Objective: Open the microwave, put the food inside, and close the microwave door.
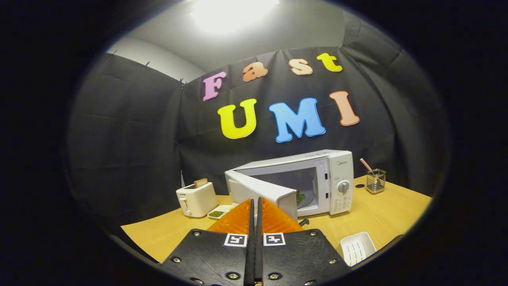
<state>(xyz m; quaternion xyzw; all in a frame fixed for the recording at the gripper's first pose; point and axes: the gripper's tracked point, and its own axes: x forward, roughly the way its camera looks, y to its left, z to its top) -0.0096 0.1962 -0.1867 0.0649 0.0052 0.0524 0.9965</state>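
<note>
A white microwave (pixel 317 174) stands on the wooden table (pixel 381 214) ahead of me. Its door (pixel 258 190) swings out toward me, about half open. Inside the cavity a plate with green food (pixel 302 197) sits on the turntable. My gripper (pixel 255 206) is shut, the two fingers pressed together with nothing between them. The fingertips sit just in front of the open door's outer face; whether they touch it I cannot tell.
A white toaster (pixel 196 198) with a slice of toast stands left of the microwave. A small white dish with green bits (pixel 218 212) lies beside it. A wire cup with a pink stick (pixel 375 179) stands to the right. A white tray (pixel 357 247) lies near the front edge.
</note>
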